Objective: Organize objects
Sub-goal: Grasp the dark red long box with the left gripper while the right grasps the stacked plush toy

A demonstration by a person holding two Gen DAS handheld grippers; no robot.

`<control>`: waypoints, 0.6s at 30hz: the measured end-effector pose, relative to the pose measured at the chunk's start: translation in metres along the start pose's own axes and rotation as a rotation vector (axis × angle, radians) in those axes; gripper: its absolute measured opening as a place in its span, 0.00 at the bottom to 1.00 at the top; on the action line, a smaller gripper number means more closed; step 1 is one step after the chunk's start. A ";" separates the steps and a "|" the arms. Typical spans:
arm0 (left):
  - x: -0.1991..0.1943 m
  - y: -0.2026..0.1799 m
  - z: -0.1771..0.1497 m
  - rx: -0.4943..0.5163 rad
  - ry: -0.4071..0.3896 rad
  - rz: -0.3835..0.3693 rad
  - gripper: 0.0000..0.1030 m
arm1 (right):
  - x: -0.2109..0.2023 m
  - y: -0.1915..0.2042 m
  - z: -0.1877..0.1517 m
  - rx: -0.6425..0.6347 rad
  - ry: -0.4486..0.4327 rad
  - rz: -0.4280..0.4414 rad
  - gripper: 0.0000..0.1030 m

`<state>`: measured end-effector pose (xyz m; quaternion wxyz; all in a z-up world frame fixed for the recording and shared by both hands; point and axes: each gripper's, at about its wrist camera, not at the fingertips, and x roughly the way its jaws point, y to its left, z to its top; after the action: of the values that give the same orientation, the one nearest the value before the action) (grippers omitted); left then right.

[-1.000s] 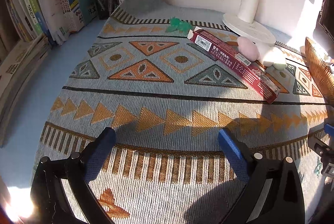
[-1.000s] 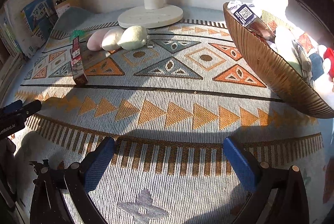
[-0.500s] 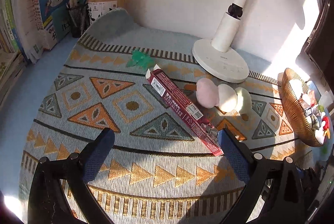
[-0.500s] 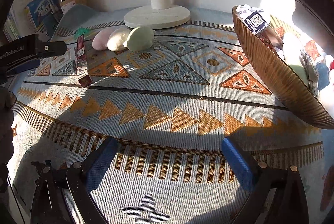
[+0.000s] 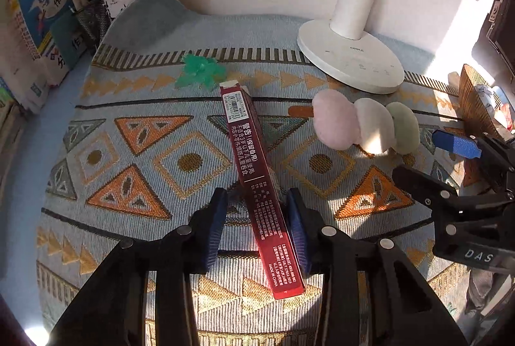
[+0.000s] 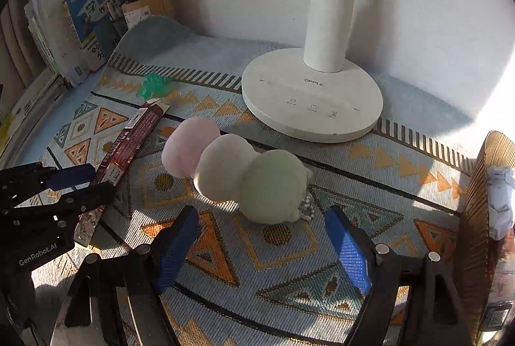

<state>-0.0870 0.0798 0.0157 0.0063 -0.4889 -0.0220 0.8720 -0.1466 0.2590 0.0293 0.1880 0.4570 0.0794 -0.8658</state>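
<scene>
A long dark-red box [image 5: 257,178] lies on the patterned mat [image 5: 135,152], pointing away from me. My left gripper [image 5: 257,223] straddles its near half and its jaws are closing. The right pad [image 5: 297,233] meets the box's edge, while a gap shows at the left pad [image 5: 214,226]. A plush skewer of pink, cream and green balls [image 6: 225,168] lies beside the box [image 6: 128,139]. My right gripper [image 6: 260,249] is just short of the green end, jaws closing with nothing between the pads. Each gripper shows in the other's view: right gripper [image 5: 441,165], left gripper [image 6: 80,186].
A white lamp base [image 6: 312,101] stands behind the plush. A small green toy [image 5: 199,72] lies past the box's far end. Books [image 5: 42,17] and a mesh pen holder [image 5: 91,17] line the back left. A woven basket [image 6: 476,217] with several items stands at the right.
My left gripper came forward over the red box and its jaws narrowed around it. My right gripper swung left toward the plush skewer and its jaws narrowed a little.
</scene>
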 end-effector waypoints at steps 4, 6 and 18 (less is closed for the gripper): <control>-0.008 0.023 -0.010 0.008 -0.002 0.012 0.34 | -0.009 0.027 -0.009 -0.023 0.004 0.198 0.78; -0.009 0.032 -0.011 -0.002 -0.002 0.013 0.34 | -0.020 0.033 -0.016 -0.035 -0.001 0.287 0.78; 0.008 0.030 0.005 0.009 -0.028 -0.026 0.36 | 0.010 0.028 0.022 -0.010 -0.007 0.160 0.77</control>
<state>-0.0953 0.0501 0.0107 0.0194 -0.4764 -0.0246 0.8787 -0.1577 0.2243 0.0346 0.2588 0.4579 0.0462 -0.8492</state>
